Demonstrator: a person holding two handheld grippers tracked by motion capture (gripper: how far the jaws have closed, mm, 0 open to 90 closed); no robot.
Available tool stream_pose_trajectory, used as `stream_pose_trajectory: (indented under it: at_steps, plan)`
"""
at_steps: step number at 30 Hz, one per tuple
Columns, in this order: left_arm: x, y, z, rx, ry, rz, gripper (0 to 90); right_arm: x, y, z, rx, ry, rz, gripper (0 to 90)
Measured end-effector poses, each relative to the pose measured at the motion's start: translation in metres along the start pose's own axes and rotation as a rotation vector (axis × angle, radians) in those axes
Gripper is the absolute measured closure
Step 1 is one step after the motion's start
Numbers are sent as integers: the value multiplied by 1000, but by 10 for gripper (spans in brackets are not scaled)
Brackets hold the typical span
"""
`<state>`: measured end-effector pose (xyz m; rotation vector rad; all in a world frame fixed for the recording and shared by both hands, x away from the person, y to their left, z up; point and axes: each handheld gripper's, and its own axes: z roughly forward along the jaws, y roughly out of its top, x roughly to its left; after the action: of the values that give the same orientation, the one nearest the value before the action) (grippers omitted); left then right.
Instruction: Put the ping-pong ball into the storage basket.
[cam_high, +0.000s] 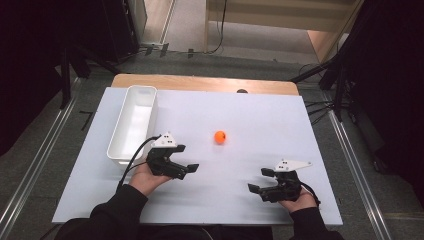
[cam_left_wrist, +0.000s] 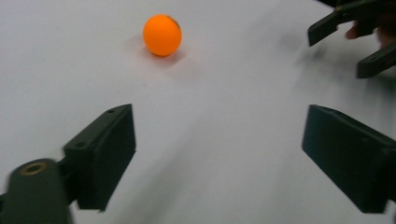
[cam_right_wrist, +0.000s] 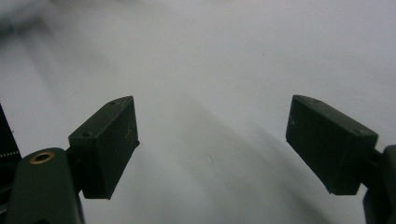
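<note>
A small orange ball (cam_high: 220, 136) lies alone near the middle of the white board (cam_high: 250, 115). My left gripper (cam_high: 186, 171) is held low over the board, a short way in front of and left of the ball, pointing right, open and empty. In the left gripper view the ball (cam_left_wrist: 162, 35) sits ahead, left of the gap between the open jaws (cam_left_wrist: 217, 126). The right gripper (cam_left_wrist: 355, 39) appears at the top right of that view. My right gripper (cam_high: 259, 180) hovers near the board's front right, open with nothing in it (cam_right_wrist: 212, 116).
A long white bin (cam_high: 132, 122) stands empty along the board's left side, just beyond the left hand. The wooden table edge (cam_high: 200, 82) runs behind the board. Dark stands and cables (cam_high: 340, 95) surround the table on the floor.
</note>
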<state>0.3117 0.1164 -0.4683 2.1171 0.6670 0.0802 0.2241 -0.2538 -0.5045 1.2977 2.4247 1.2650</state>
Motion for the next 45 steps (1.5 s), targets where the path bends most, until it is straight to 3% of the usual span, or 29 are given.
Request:
stream_pose_trajectory:
  at_steps: [2, 5, 10, 34, 45]
  plan:
    - [1, 1, 3, 6, -7, -17, 8, 0, 0, 0, -5, 6, -1, 154]
    - [2, 1, 5, -14, -43, -24, 0, 1, 0, 0, -5, 8, -3, 155]
    - [2, 3, 8, -7, -39, -8, 0, 1, 0, 0, -4, 9, 0, 155]
    - [7, 19, 22, -30, -34, -7, 0, 2, 0, -1, -12, 11, -2, 155]
    - [6, 29, 27, -35, -19, 16, 0, 2, 0, -1, -11, 10, -3, 155]
